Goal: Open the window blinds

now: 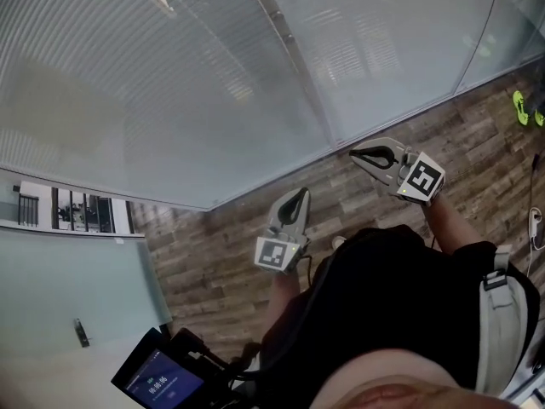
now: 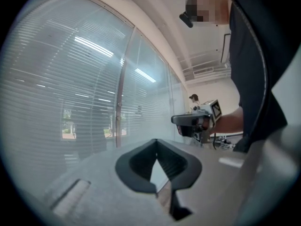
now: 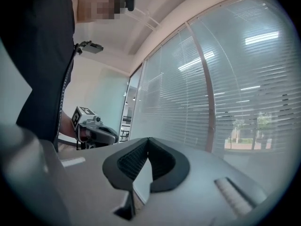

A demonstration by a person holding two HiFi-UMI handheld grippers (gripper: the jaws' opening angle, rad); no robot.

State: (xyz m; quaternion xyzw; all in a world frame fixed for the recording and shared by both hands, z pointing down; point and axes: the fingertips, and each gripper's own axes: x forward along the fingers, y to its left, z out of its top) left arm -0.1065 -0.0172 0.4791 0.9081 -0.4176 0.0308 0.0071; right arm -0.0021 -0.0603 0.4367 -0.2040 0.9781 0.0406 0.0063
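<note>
Left claw [image 1: 301, 194] and right claw [image 1: 354, 152] are closed, empty, near window blinds [image 1: 170, 83].

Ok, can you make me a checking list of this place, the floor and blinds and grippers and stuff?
Surface: wood-plank floor.
Job's things: window blinds lowered over the glass, untouched.
Clutter: lit screen lower left; green things by the wall, too small to tell.
Grippers: left gripper shut, empty; right gripper shut, empty.
Cables: one cable at the floor's right edge.
Surroundings: another person far off along the windows.
</note>
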